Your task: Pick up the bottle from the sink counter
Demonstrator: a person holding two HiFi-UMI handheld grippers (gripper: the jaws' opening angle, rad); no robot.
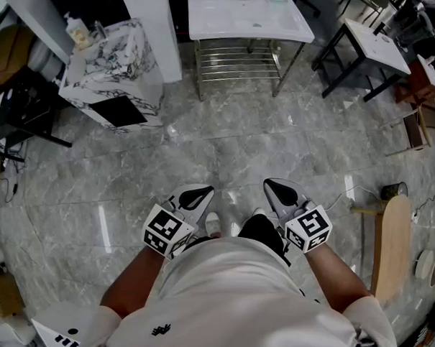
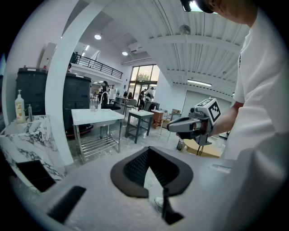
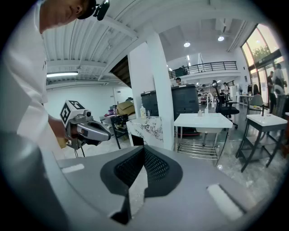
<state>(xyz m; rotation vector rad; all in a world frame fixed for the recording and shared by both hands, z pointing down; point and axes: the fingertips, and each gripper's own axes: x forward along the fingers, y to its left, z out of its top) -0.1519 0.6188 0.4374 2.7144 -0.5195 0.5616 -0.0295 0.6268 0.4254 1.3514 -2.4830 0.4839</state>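
Bottle [image 1: 77, 31] well beyond left hand-held gripper [image 1: 204, 192], right hand-held gripper [image 1: 274, 187]

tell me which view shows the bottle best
Left gripper view: the bottle stands side-on on the marble counter, pump showing. The head view sees it from above, foreshortened; the right gripper view shows it small and distant.

bottle [image 1: 79, 34]: pale yellow | sink counter [image 1: 136, 58]: white, black-veined marble | floor [image 1: 240, 148]: grey marbled | table [image 1: 209, 25]: white
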